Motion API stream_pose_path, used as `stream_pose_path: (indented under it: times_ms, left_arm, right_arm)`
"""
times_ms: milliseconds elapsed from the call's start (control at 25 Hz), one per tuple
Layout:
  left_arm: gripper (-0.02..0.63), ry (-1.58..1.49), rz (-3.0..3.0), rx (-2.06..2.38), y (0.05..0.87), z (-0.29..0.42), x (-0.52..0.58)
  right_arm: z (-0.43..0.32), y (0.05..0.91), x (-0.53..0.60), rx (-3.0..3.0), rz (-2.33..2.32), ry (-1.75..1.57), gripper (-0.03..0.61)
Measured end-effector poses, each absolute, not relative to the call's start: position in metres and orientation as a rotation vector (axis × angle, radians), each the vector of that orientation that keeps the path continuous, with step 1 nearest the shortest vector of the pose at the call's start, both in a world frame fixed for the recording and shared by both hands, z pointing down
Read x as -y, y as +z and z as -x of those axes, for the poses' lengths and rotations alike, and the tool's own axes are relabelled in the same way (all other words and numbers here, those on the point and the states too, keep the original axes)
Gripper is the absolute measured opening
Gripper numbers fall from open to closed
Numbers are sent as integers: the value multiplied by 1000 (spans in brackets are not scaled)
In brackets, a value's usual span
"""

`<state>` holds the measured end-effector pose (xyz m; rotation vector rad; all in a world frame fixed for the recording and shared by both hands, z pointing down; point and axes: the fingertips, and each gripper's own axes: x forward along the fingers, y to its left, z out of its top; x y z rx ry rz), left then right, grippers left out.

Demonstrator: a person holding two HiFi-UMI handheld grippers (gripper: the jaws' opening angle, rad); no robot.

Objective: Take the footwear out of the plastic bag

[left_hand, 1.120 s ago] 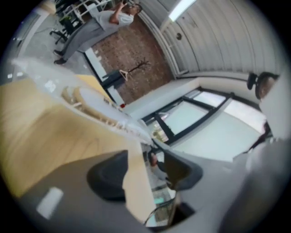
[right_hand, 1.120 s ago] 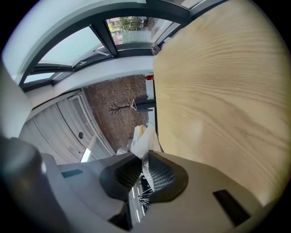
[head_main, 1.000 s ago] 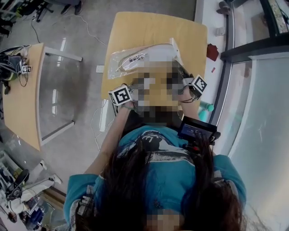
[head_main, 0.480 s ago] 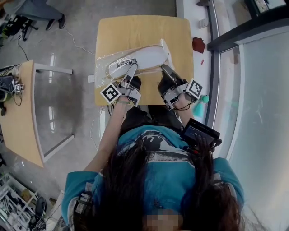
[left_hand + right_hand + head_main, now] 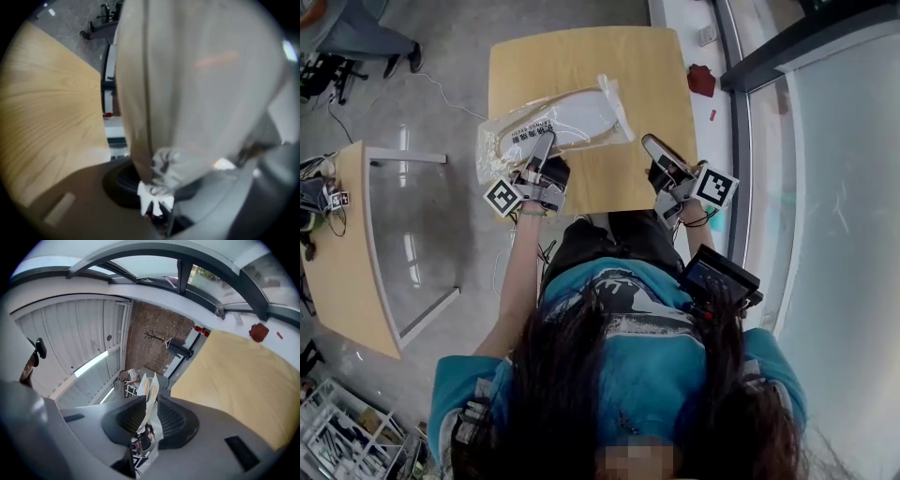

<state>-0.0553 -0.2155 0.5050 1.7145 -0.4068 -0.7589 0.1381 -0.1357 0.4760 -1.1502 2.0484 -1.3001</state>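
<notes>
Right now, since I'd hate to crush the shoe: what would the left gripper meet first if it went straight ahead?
The plastic bag: its bunched film sits between the closing jaws of the left gripper. The white footwear inside probably lies just beyond, though depth is unclear.

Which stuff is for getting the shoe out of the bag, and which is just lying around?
For the job: clear plastic bag; white flat footwear inside it; left gripper, jaws closing on the bag; right gripper, jaws opening around a thin white strip.
Lying about: small dark red object; light wooden side table.
</notes>
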Motion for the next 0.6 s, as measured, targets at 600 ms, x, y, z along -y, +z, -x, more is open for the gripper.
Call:
stream_pose_path:
  times_ms: [600]
  left_arm:
    - [98, -743, -1763, 180, 483, 57, 196]
  right_arm:
    - [-103, 435, 154, -2524, 991, -1098, 58]
